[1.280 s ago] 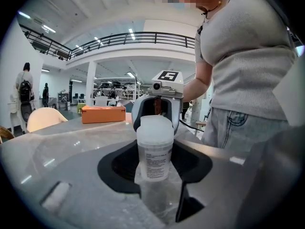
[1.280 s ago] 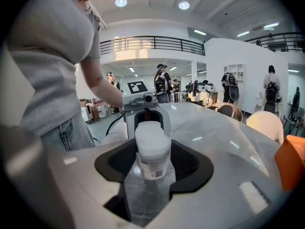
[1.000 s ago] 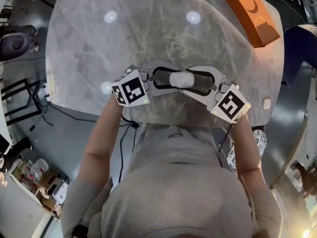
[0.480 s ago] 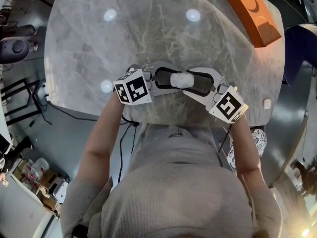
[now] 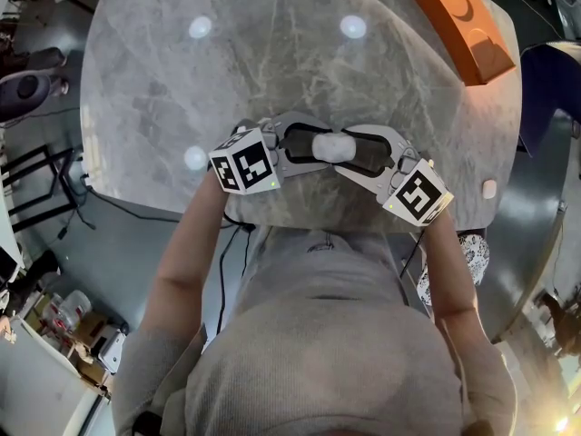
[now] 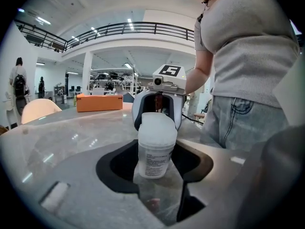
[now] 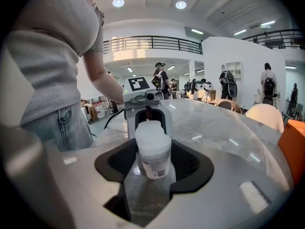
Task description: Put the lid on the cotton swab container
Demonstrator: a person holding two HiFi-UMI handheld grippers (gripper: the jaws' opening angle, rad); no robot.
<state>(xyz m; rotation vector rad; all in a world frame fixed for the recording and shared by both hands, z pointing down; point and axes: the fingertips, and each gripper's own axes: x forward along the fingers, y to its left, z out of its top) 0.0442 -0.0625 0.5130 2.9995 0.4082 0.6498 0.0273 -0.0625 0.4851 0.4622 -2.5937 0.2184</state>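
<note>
The left gripper (image 6: 155, 173) is opening its jaws, clear of the cotton swab container (image 6: 156, 151) that stands upright between them with its lid (image 6: 157, 126) on. The right gripper (image 7: 151, 185) faces it, jaws also apart around the container, near the worktop's (image 5: 272, 53) near edge.

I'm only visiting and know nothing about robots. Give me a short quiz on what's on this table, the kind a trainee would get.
1. True or false: the lid lies on the table beside the cotton swab container.
2. What colour is the box at the table's far corner? A green, B orange, C blue.
3. What stands between the jaws of the right tongs?

Key
1. False: the lid sits on top of the container.
2. B.
3. The cotton swab container. It also stands between the jaws of the left tongs, which are opening. Neither pair presses on it.
</note>
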